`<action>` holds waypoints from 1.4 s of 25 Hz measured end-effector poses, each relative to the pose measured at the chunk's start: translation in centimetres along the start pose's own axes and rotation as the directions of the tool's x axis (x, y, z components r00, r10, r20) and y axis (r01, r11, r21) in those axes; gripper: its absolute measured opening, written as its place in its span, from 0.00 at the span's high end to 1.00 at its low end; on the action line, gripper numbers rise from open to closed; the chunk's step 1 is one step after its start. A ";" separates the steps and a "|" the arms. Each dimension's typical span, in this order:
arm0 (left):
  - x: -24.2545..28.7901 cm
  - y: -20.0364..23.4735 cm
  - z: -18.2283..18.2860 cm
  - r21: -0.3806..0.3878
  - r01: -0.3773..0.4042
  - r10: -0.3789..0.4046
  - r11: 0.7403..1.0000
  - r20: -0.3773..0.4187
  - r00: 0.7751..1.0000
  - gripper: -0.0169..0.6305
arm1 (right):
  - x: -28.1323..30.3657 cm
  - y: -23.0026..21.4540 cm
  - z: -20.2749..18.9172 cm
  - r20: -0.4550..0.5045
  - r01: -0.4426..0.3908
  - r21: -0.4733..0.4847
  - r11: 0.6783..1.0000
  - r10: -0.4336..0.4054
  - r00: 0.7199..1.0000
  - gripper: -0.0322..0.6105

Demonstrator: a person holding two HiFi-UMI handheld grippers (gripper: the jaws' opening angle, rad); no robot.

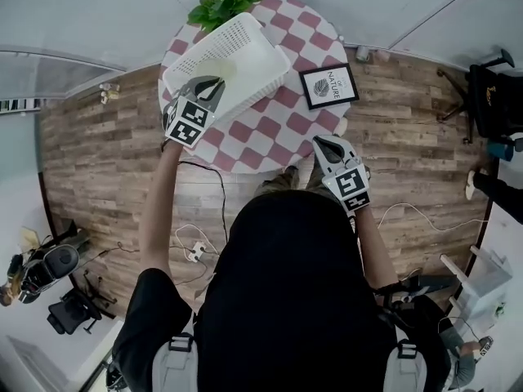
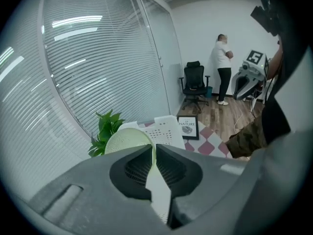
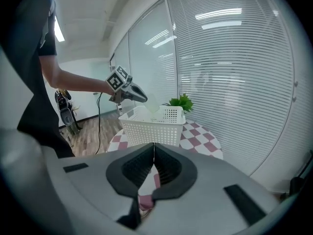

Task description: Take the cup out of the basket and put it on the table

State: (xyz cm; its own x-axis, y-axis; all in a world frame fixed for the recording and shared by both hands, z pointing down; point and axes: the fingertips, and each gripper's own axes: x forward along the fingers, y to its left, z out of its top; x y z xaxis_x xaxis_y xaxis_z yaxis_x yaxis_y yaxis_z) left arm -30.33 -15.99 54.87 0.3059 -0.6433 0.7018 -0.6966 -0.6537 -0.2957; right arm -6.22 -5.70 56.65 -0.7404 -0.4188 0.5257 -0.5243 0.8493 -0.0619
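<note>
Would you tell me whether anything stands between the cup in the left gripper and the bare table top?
Only the basket: the cup, gripped by the left gripper, hangs over it. The checked table beside it, toward the framed picture, looks bare.

Wood-plank floor point(image 1: 106, 153), blinds point(image 2: 98, 58) apparently behind glass point(image 2: 159, 53), office chair point(image 2: 194, 83).
</note>
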 end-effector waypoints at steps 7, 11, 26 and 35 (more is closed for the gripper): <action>-4.3 -1.1 1.8 -0.035 -0.068 0.072 0.997 0.119 0.990 0.93 | 0.6 2.0 0.4 -0.003 -0.036 -0.040 0.999 0.036 0.999 0.94; -6.5 -2.3 2.6 -0.061 -0.097 0.107 0.993 0.181 0.978 0.93 | 1.0 3.0 1.0 -0.006 -0.055 -0.069 0.996 0.055 0.998 0.94; -14.3 -8.4 6.5 -0.204 -0.178 0.233 0.963 0.294 0.927 0.93 | -0.4 5.1 3.2 -0.024 -0.209 -0.254 0.944 0.210 0.978 0.94; -15.6 -14.5 10.3 -0.350 -0.206 0.324 0.914 0.324 0.889 0.94 | -4.2 3.4 2.0 -0.029 -0.291 -0.291 0.911 0.295 0.955 0.94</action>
State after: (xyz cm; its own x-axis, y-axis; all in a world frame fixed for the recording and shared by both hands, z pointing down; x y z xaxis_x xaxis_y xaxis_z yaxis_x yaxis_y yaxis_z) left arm -18.33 -0.60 41.51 0.2565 -0.9127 0.3182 -0.9266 -0.3258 -0.1877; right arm -5.71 -1.73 52.54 -0.8496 -0.1397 0.5087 -0.1401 0.9894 0.0376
